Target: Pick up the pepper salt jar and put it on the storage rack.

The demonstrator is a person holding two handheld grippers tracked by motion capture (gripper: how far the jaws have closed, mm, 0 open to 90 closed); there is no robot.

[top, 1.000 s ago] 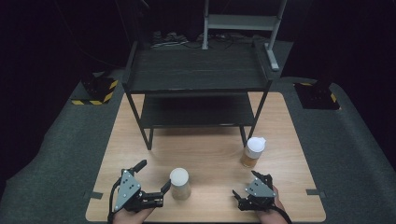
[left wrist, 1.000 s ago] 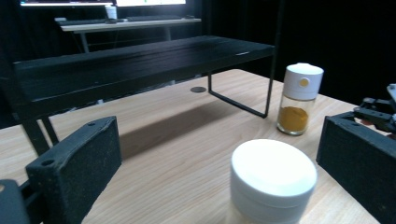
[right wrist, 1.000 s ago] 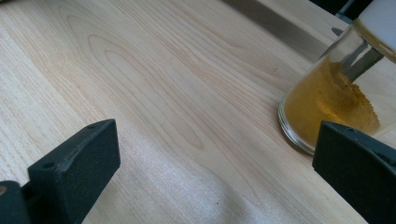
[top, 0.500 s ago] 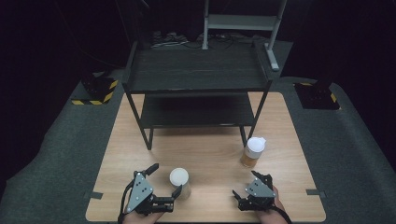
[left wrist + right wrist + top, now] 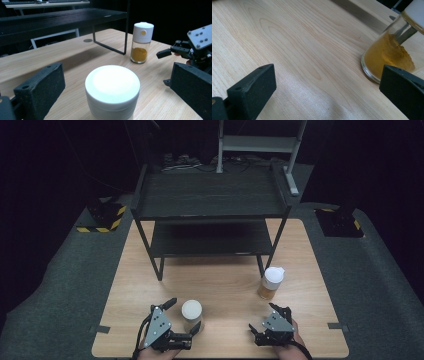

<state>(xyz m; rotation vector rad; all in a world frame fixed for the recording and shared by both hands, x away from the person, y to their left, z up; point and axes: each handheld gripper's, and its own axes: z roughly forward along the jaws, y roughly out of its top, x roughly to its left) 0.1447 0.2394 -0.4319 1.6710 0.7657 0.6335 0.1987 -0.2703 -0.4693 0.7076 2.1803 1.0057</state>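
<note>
Left gripper [image 5: 181,321] sat at the near-left edge of the light wooden desk [image 5: 225,285], jaws spread wide w/ the short white round-lidded jar [image 5: 192,314] standing between them; in the left gripper view the jar [image 5: 112,91] was upright and centred betw. the two black jaws, clear gaps on both sides, no contact seen; jar stood on the desk nr the front edge, a bit left of centre.

Right gripper [image 5: 262,320] lay at the near-right of the desk, jaws also spread and holding nothing; in the right gripper view bare desk wood [image 5: 299,55] lay betw. the jaws, and the clear glass spice bottle w/ orange powder and white cap [image 5: 390,52] stood just beyond the right-hand jaw, partly behind it; touching or not, couldn't tell.

In the high view the spice bottle [image 5: 271,282] stood upright just in front of the right front leg of the black two-tier metal shelf rack [image 5: 210,200], well apart from the jar; rack stood on the far half of the desk; both tiers looked bare.
</note>
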